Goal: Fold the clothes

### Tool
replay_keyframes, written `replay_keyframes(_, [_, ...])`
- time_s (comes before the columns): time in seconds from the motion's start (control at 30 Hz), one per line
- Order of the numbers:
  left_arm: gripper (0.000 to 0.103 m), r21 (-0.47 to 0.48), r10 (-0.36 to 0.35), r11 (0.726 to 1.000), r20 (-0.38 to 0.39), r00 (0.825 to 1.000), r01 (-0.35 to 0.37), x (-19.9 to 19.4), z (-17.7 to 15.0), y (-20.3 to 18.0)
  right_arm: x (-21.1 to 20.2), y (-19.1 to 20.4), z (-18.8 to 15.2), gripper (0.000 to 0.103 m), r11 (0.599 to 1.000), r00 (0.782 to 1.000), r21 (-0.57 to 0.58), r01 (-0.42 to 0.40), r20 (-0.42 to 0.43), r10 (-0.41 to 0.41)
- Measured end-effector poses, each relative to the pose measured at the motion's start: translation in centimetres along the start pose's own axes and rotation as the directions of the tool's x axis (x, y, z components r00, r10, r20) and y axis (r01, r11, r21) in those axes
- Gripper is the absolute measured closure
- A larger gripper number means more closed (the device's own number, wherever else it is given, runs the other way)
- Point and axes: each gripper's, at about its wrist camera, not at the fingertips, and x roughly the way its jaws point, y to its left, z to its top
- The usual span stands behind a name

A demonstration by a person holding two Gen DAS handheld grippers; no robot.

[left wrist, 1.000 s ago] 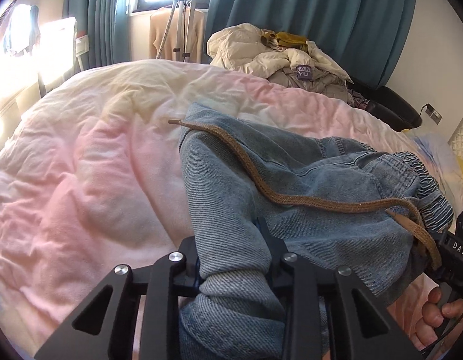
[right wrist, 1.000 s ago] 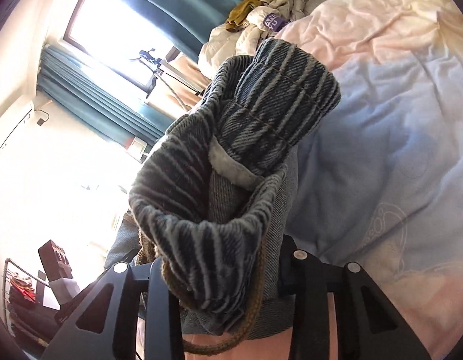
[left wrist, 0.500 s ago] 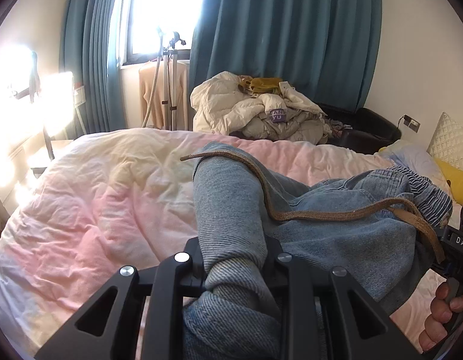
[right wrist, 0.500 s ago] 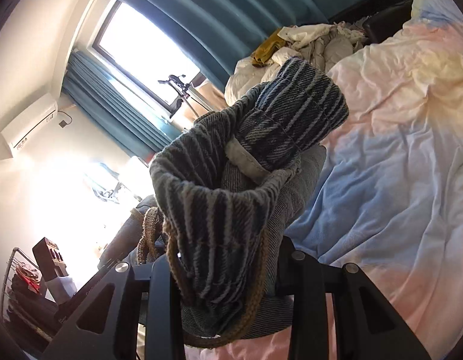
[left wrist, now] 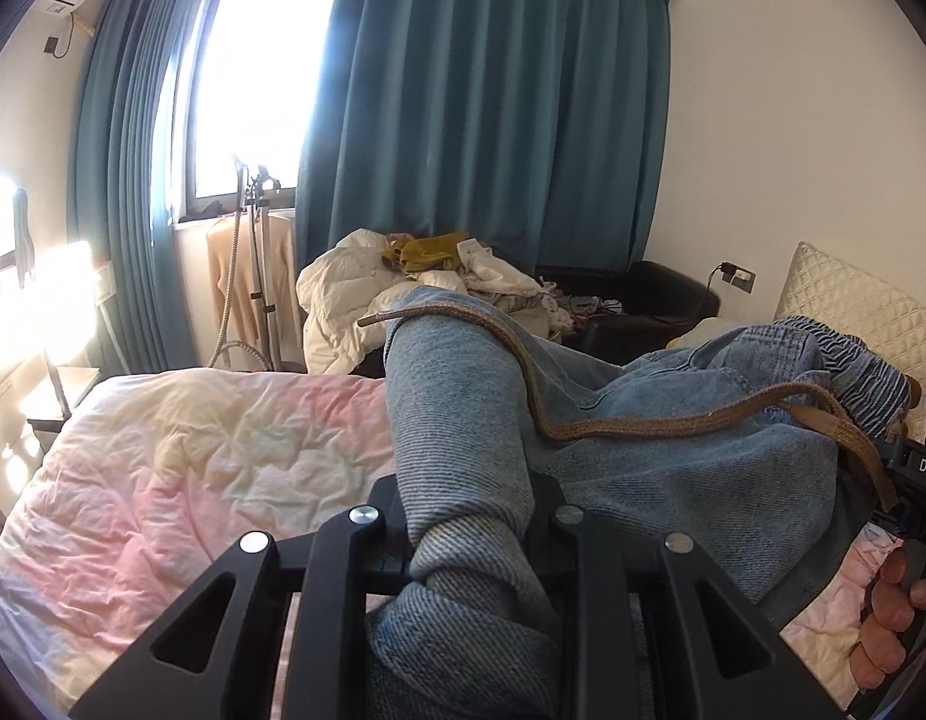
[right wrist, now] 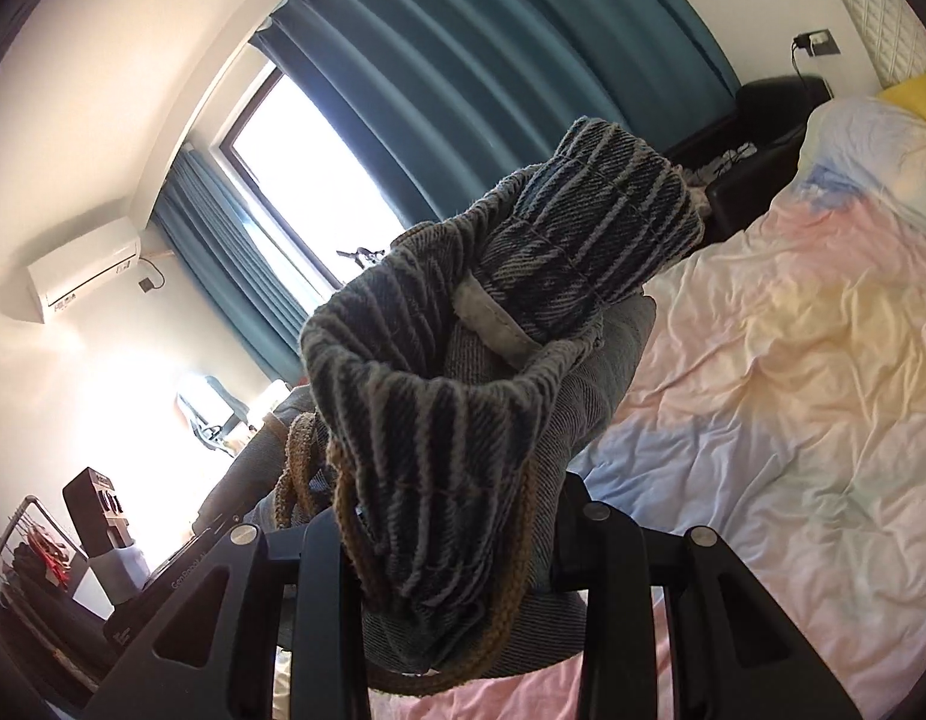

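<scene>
You are holding the left gripper (left wrist: 469,534) at the bottom centre of the left wrist view, and its fingers (left wrist: 568,546) are pinching a bunched fold of the blue denim jeans (left wrist: 631,450). The denim is filling the gap between the two pads and is rising out of it toward the centre of the frame, above the bed. A brown woven drawstring (left wrist: 583,426) is lying across the top of the jeans, running from the centre of the frame toward the right edge. The striped elastic waistband (left wrist: 871,384) is showing at the right, next to the right hand (left wrist: 889,624), which is gripping a black handle in the lower right corner. You are holding the right gripper (right wrist: 456,546) at the bottom centre of the right wrist view, and its fingers (right wrist: 589,540) are clamping the gathered waistband (right wrist: 438,408) with the drawstring (right wrist: 342,510) looping down between them. The waistband is standing up from the jaws into the centre of that frame. The bed (left wrist: 192,480), covered by a wrinkled pink, yellow and pale blue duvet (right wrist: 793,360), is occupying the lower left of the left view and the right half of the right view. A heap of clothes (left wrist: 414,276) is sitting in the centre background, in front of the teal curtains (left wrist: 493,120).
</scene>
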Motion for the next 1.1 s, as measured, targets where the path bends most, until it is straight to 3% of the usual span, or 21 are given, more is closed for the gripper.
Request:
replay_keyframes(0.3, [0.08, 0.037, -0.107, 0.994, 0.028, 0.994, 0.106, 1.4, 2.1, -9.3, -7.5, -3.8, 4.7, 0.071, 0.995, 0.991, -0.016, 0.096, 0.1, -0.094])
replay_keyframes(0.57, [0.08, 0.074, -0.21, 0.975, -0.001, 0.978, 0.21, 5.8, 1.9, -16.9, -12.1, -10.1, 6.9, 0.071, 0.983, 0.97, 0.033, 0.182, 0.16, -0.185])
replay_keyframes(0.83, [0.08, 0.122, -0.301, 0.944, -0.066, 0.951, 0.307, 13.5, -1.9, -23.9, -13.3, -19.2, 4.2, 0.071, 0.95, 0.931, 0.113, 0.292, 0.193, -0.309])
replay_keyframes(1.1, [0.08, 0.149, -0.376, 0.903, -0.172, 0.91, 0.402, 23.1, -8.0, -29.5, -11.7, -29.2, 1.0, 0.071, 0.893, 0.878, 0.204, 0.401, 0.191, -0.438])
